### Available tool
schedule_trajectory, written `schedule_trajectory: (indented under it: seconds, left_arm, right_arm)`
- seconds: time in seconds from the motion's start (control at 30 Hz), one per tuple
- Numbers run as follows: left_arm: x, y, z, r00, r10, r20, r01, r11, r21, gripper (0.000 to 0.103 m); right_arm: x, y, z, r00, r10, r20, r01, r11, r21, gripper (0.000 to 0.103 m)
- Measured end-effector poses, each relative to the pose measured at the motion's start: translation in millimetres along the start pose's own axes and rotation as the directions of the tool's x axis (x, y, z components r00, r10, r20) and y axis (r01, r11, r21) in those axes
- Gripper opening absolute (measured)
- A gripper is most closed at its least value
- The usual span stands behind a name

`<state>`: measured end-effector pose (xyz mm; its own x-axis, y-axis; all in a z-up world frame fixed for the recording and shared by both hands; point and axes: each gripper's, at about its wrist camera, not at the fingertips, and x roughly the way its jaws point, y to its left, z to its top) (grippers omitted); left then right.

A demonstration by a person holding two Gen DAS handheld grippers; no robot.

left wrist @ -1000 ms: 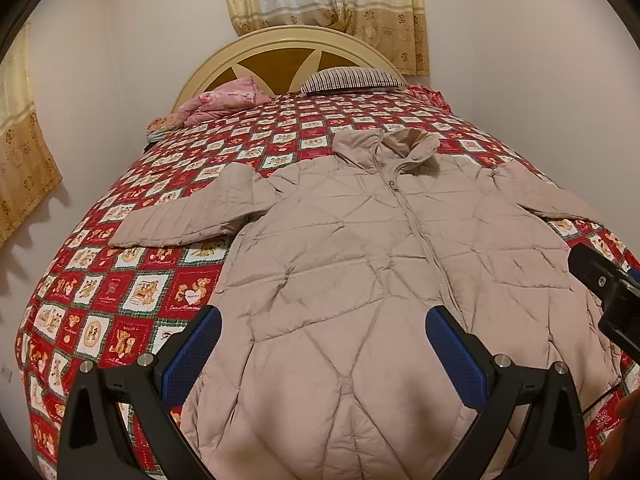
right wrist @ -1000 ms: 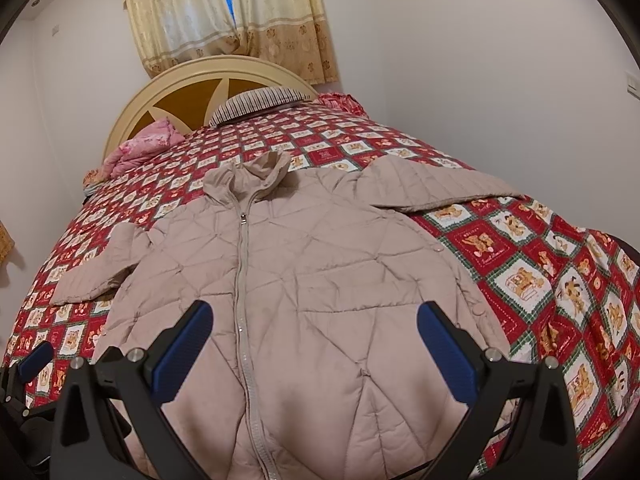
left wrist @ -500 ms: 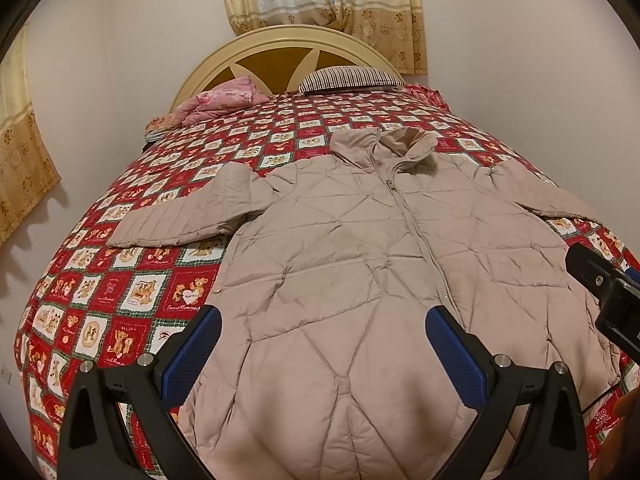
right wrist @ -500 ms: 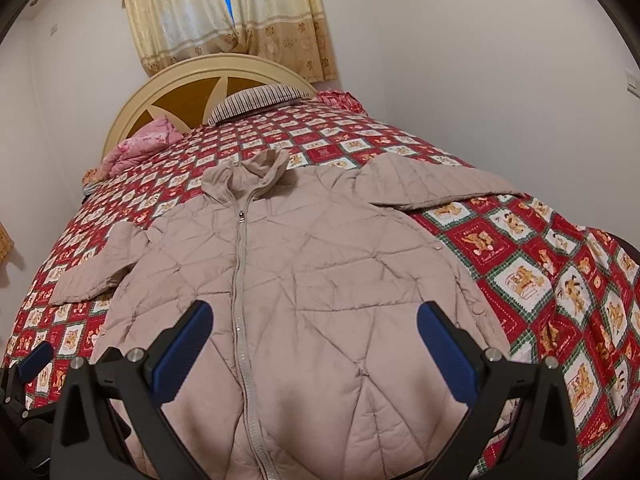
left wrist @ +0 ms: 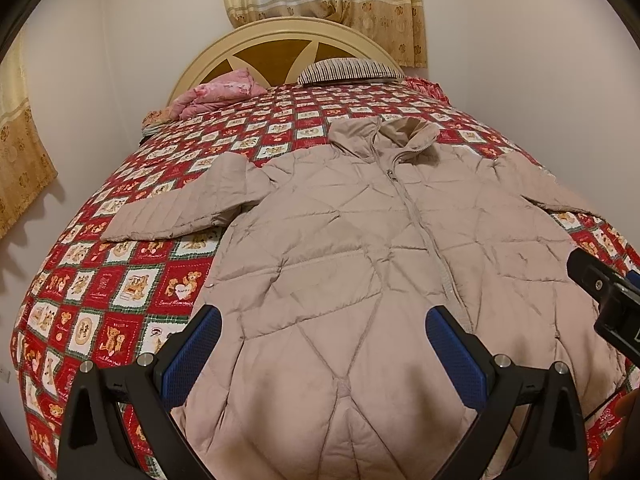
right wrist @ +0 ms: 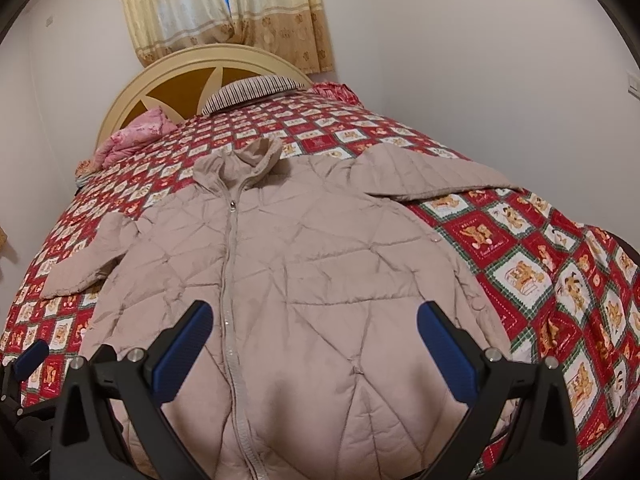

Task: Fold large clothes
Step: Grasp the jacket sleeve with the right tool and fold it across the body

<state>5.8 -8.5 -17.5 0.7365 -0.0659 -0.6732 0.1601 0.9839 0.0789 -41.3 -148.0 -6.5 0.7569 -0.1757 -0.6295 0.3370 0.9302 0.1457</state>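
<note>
Right now your left gripper (left wrist: 323, 334) and right gripper (right wrist: 314, 326) both hang with fingers spread wide, grasping nothing. The beige quilted jacket (left wrist: 360, 248) lies flat and zipped on the red patchwork bedspread (left wrist: 120, 280), sleeves out to each side. Its lower half shows between each pair of blue pads (left wrist: 192, 354), beyond the fingertips.

The quilted jacket (left wrist: 360, 264) looks like matt, puffy cloth on a printed patchwork cloth bedspread (left wrist: 132, 284), probably cotton.

Beige quilted jacket (left wrist: 360, 264) lies flat, zipped, front up, sleeves spread, on the bed.
</note>
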Motion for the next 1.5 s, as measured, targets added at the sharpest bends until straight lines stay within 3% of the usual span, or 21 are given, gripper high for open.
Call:
schedule_trajectory:
  seconds: [0.17,0.33,0.4,0.53,0.63,0.73,0.83,1.03,1.2,1.23,1.3,1.33,1.37,1.4,1.5]
  left_arm:
    - [14.9,9.2,6.9,1.0,-0.019,-0.005,0.019,1.0,-0.014,0.102]
    - [51.1,30.0,35.8,0.994,-0.099,-0.04,0.096,0.993,-0.061,0.102]
    - [69.5,38.4,48.8,0.995,-0.088,-0.054,0.084,0.994,-0.075,0.102]
    - [110.2,54.2,67.4,0.999,-0.001,-0.036,-0.002,0.996,-0.092,0.102]
    - [138.7,60.3,71.4,0.997,0.078,-0.008,-0.078,0.994,-0.082,0.102]
    - [168.5,64.2,67.7,0.992,0.114,-0.061,-0.119,0.989,-0.084,0.102]
    - [189.0,70.0,61.2,0.989,0.096,-0.115,-0.109,0.988,-0.11,0.102]
    - [203.5,59.2,53.1,0.979,0.147,-0.142,-0.159,0.985,-0.074,0.102]
    - [207.8,48.2,51.4,0.972,0.19,-0.137,-0.196,0.98,-0.03,0.102]
    - [208.4,48.1,51.0,0.972,0.191,-0.139,-0.196,0.98,-0.029,0.102]
    - [210.0,49.6,50.7,0.972,0.185,-0.144,-0.192,0.981,-0.032,0.102]
    - [210.8,50.7,50.4,0.973,0.181,-0.146,-0.188,0.982,-0.035,0.102]
    - [211.3,50.8,50.2,0.973,0.178,-0.149,-0.186,0.982,-0.037,0.102]
    - [211.9,50.6,49.9,0.973,0.176,-0.152,-0.184,0.982,-0.038,0.102]
    - [212.5,49.3,49.7,0.973,0.174,-0.154,-0.182,0.983,-0.037,0.102]
  right_arm:
    - [9.8,-6.0,3.4,1.0,-0.005,-0.009,0.005,1.0,-0.01,0.103]
    - [35.5,-57.8,35.2,0.999,-0.02,-0.033,0.023,0.997,0.08,0.103]
    - [49.1,-82.0,50.9,0.998,-0.048,-0.041,0.052,0.993,0.107,0.103]
    - [91.9,-148.5,88.1,0.986,-0.164,-0.042,0.168,0.975,0.148,0.103]
    - [124.9,-201.8,104.7,0.964,-0.256,-0.067,0.264,0.932,0.249,0.1]
    - [161.2,-254.6,116.2,0.955,-0.27,-0.125,0.297,0.88,0.371,0.092]
    - [185.5,-283.2,123.3,0.954,-0.259,-0.152,0.3,0.844,0.445,0.084]
    - [228.1,-330.4,125.2,0.958,-0.206,-0.2,0.287,0.717,0.635,0.083]
    - [240.5,-342.4,136.0,0.95,-0.249,-0.19,0.312,0.689,0.654,0.082]
    - [242.8,-344.5,136.1,0.944,-0.265,-0.197,0.328,0.686,0.65,0.079]
    - [244.1,-350.6,135.6,0.926,-0.315,-0.209,0.375,0.688,0.622,0.06]
    - [245.9,-351.7,135.8,0.922,-0.323,-0.214,0.384,0.692,0.612,0.041]
    - [245.5,-355.7,134.5,0.932,-0.302,-0.2,0.359,0.697,0.62,0.021]
    - [243.8,-360.9,132.4,0.946,-0.27,-0.181,0.322,0.696,0.642,0.015]
    - [233.3,-365.3,133.2,0.957,-0.247,-0.155,0.287,0.71,0.643,0.01]
